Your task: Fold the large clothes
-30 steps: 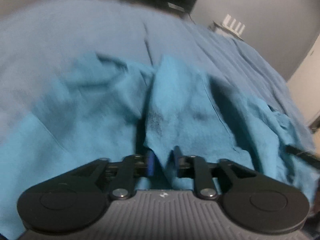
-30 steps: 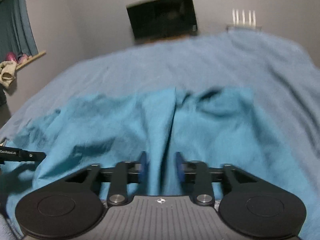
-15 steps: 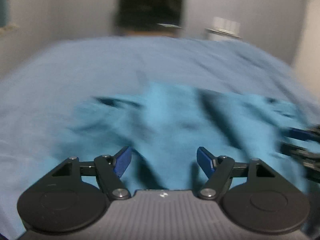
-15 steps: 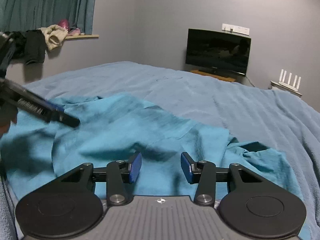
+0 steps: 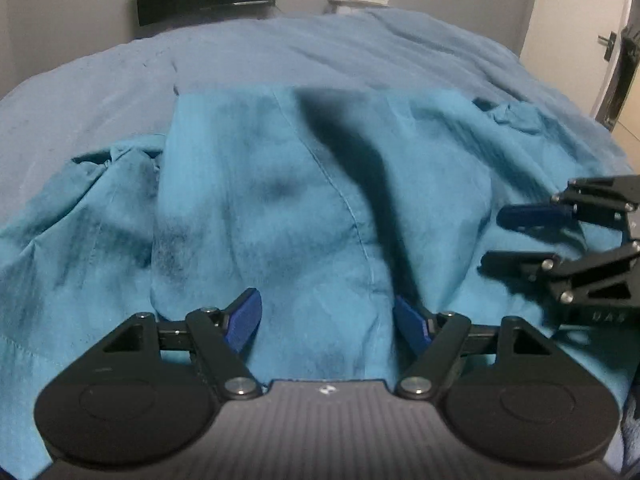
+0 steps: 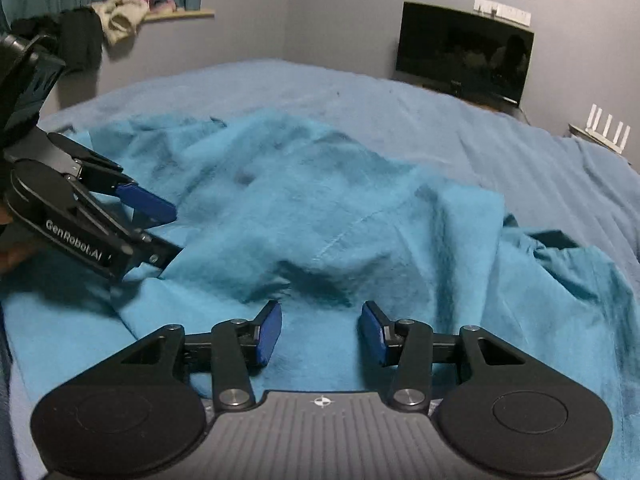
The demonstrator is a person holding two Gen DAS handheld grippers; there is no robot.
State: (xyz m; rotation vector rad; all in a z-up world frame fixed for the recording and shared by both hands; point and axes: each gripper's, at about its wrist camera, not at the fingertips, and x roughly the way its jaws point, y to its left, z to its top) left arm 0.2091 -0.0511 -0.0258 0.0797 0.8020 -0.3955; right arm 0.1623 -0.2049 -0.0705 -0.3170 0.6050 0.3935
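Observation:
A large teal garment [image 5: 280,200] lies crumpled on the bed, with folds and a seam running down its middle; it also shows in the right wrist view [image 6: 320,208]. My left gripper [image 5: 327,322] is open and empty, just above the near edge of the cloth. My right gripper [image 6: 320,332] is open and empty, also over the near part of the cloth. The right gripper shows at the right edge of the left wrist view [image 5: 520,236], and the left gripper at the left of the right wrist view [image 6: 160,228]. Both hover close to the fabric.
The bed has a grey-blue cover [image 5: 360,48]. A dark TV [image 6: 464,52] and a white router [image 6: 604,128] stand beyond it. Clothes hang by a shelf and curtain [image 6: 120,12] at the left. A door [image 5: 580,40] is at the right.
Both grippers were shut on the teal cloth a second ago. They have let go and opened, and the garment has dropped onto the bed. Both views have swung round.

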